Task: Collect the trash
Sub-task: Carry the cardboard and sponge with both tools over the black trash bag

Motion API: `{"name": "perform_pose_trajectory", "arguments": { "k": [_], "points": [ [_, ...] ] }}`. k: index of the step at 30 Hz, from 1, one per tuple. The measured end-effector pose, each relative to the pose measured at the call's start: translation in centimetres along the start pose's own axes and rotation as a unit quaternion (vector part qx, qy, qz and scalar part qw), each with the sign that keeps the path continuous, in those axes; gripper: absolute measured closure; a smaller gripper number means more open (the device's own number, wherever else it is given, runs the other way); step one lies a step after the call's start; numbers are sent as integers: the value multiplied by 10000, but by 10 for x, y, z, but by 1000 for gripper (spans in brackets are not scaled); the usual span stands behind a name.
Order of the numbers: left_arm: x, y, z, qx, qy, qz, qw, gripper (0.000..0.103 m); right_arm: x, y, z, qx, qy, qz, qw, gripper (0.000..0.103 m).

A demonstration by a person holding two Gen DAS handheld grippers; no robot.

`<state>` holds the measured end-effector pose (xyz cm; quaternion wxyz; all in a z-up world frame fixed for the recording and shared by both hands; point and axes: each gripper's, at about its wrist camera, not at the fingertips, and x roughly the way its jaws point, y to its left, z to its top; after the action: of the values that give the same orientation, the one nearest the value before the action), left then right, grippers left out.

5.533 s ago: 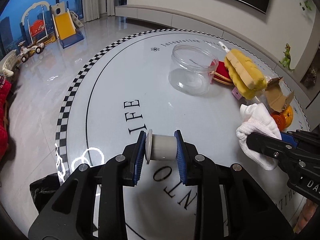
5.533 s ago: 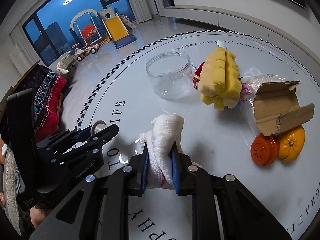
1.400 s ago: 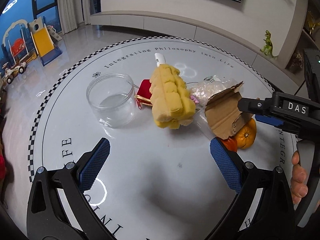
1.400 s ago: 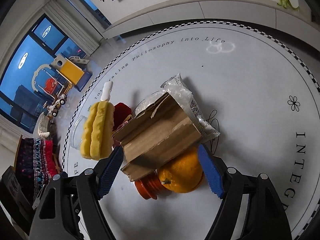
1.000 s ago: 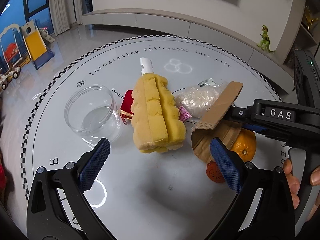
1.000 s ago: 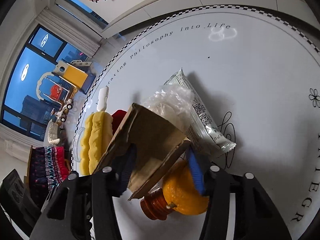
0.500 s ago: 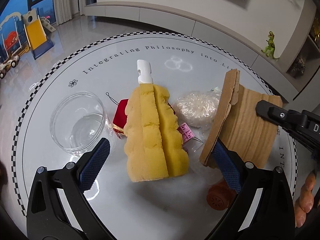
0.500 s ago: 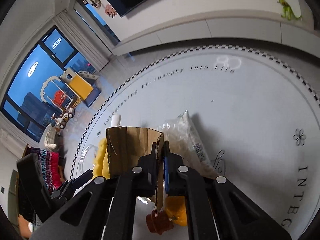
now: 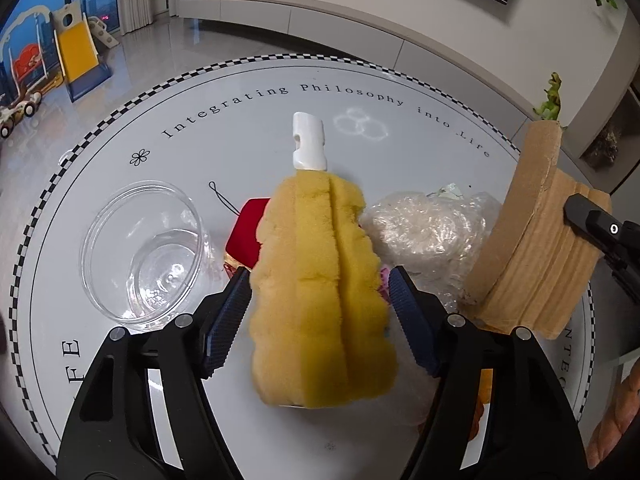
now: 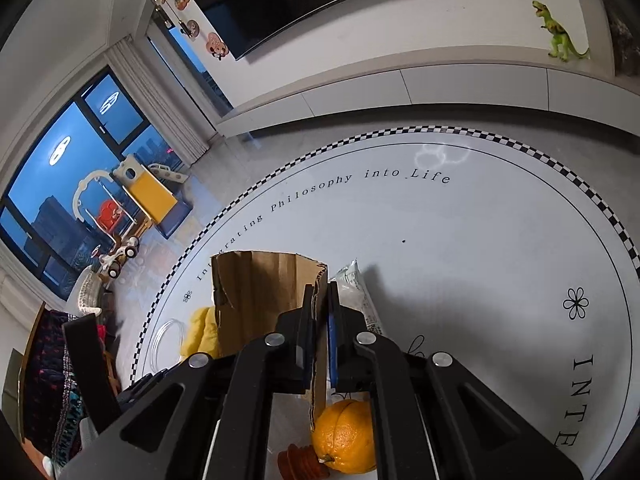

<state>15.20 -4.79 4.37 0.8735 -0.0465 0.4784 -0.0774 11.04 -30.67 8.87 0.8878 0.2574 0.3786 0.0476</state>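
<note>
A yellow sponge brush (image 9: 320,320) with a white handle (image 9: 308,140) lies on the round white table (image 9: 240,120). My left gripper (image 9: 318,280) straddles the sponge; its jaws are closing, the blue pads stand close beside the foam, and the foam shows no squeeze. My right gripper (image 10: 320,320) is shut on a torn piece of brown cardboard (image 10: 260,300). The cardboard (image 9: 532,260) is held upright above the table at the right of the left wrist view. A crumpled clear plastic wrapper (image 9: 424,228) lies behind it.
A clear plastic jar (image 9: 140,252) stands left of the sponge, with a red object (image 9: 246,228) between them. An orange (image 10: 344,444) and a brown ribbed cap (image 10: 298,464) sit under the held cardboard. A person's hand (image 9: 612,440) shows at the lower right.
The right gripper shut on the cardboard and lifted it upright off the orange. The left gripper came in over the sponge and its jaws narrowed from wide open to either side of it.
</note>
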Motion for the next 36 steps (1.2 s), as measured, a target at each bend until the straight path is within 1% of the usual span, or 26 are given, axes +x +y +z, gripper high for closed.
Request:
{"name": "perform_pose_trajectory", "arguments": {
  "k": [1,5,10,14,19,23,26,31,36],
  "points": [
    [1,3,-1,-53,24,-39,10000,52,-1,1,0,-12,-9,8,10000,96],
    [-4,9,-6,-187,-113,-174,9996,55,-6,8,-3,-57,2,-4,10000,96],
    [-25,9,-14,-100,-306,-189,9993,55,-14,14,-9,-96,24,-27,9999,96],
    [-46,10,-24,3,-438,-133,9990,55,-22,24,-18,-171,62,11,9998,96],
    [-74,19,-46,29,-590,-33,9982,55,-36,41,-31,-310,62,71,9995,96],
    [-96,33,-67,-89,-703,2,9975,55,-47,59,-46,-447,91,141,9989,96],
    [-113,45,-84,-153,-799,97,9966,55,-53,71,-61,-551,167,196,9981,96],
    [-137,73,-109,-475,-907,139,9946,55,-56,94,-92,-750,334,283,9962,96],
    [-157,96,-140,-718,-999,276,9920,55,-60,121,-121,-960,534,449,9929,96]
  ]
}}
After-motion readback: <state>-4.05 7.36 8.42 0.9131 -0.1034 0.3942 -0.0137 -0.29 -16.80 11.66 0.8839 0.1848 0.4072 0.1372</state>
